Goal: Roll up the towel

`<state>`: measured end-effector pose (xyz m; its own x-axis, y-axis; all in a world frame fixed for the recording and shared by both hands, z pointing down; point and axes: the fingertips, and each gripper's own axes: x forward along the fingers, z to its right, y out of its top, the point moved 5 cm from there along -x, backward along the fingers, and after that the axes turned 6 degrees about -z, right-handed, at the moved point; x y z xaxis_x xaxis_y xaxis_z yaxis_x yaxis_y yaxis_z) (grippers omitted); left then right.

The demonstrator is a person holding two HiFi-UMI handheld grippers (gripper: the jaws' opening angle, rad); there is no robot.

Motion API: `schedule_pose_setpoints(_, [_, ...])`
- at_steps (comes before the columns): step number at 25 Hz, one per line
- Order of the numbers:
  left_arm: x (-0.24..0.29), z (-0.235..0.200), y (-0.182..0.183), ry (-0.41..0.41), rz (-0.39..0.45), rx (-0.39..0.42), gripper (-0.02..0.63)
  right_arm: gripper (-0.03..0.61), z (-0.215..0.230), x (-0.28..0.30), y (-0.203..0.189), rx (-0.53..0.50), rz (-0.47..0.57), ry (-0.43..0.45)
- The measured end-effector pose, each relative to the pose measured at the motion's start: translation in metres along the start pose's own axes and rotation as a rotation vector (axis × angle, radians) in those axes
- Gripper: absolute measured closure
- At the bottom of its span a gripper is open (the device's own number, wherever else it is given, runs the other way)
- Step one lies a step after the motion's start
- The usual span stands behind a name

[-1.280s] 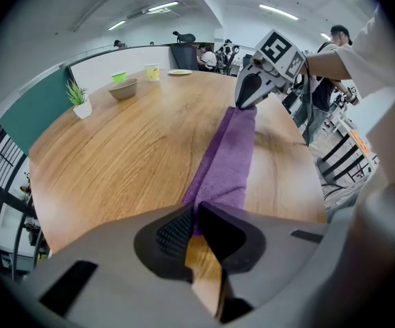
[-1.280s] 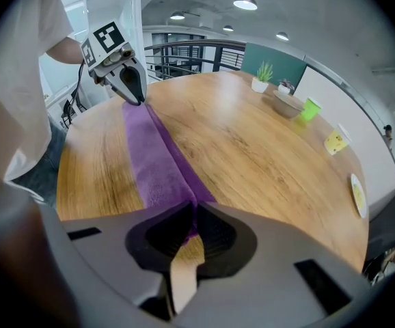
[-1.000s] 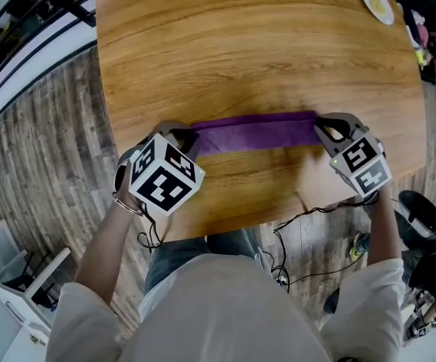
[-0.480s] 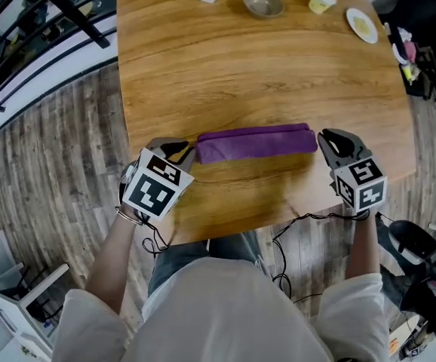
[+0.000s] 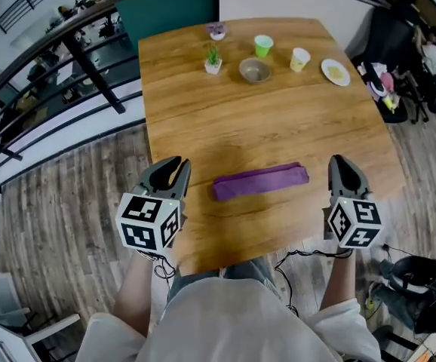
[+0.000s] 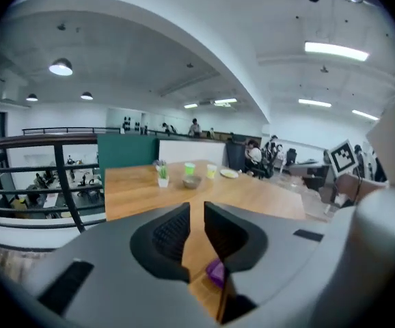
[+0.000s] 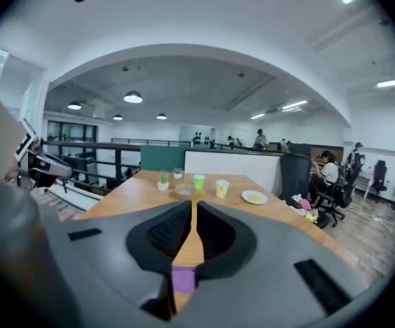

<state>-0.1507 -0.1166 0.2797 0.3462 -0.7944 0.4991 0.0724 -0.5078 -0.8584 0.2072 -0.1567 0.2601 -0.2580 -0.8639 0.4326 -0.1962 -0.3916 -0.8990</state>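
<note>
Now slim, tightly rolled purple towel [image 5: 260,181].

An open-plan office: ceiling lights [image 7: 132,98] hang over a wide hall, people in office chairs [image 7: 326,166] sit at the far right, a black railing [image 6: 54,139] runs along the left, and a low partition [image 5: 278,2] stands beyond the wooden table [image 5: 278,119]

The left claw [image 6: 197,205] and right claw [image 7: 194,203] each hide most of the towel [image 6: 215,272]; only purple slivers show at lower centre.
</note>
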Motion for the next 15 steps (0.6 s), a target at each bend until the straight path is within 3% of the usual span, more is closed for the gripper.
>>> schedule_pose_setpoints(4, [-0.035, -0.017, 0.05, 0.083, 0.189, -0.026, 0.574, 0.577, -0.001, -0.037, 0.029, 0.113, 0.127, -0.121])
schedule_pose_setpoints(7, [-0.056, -0.024, 0.074, 0.132, 0.278, -0.01, 0.594, 0.577, -0.005, -0.059, 0.04, 0.143, 0.182, -0.19])
schedule_pose_setpoints(11, [-0.072, -0.028, 0.091, 0.172, 0.344, 0.022, 0.609, 0.578, -0.007, -0.077, 0.044, 0.164, 0.216, -0.246])
schedule_pose_setpoints(15, [-0.078, -0.03, 0.092, 0.178, 0.359, 0.017, 0.609, 0.578, -0.009, -0.083, 0.041, 0.177, 0.215, -0.269])
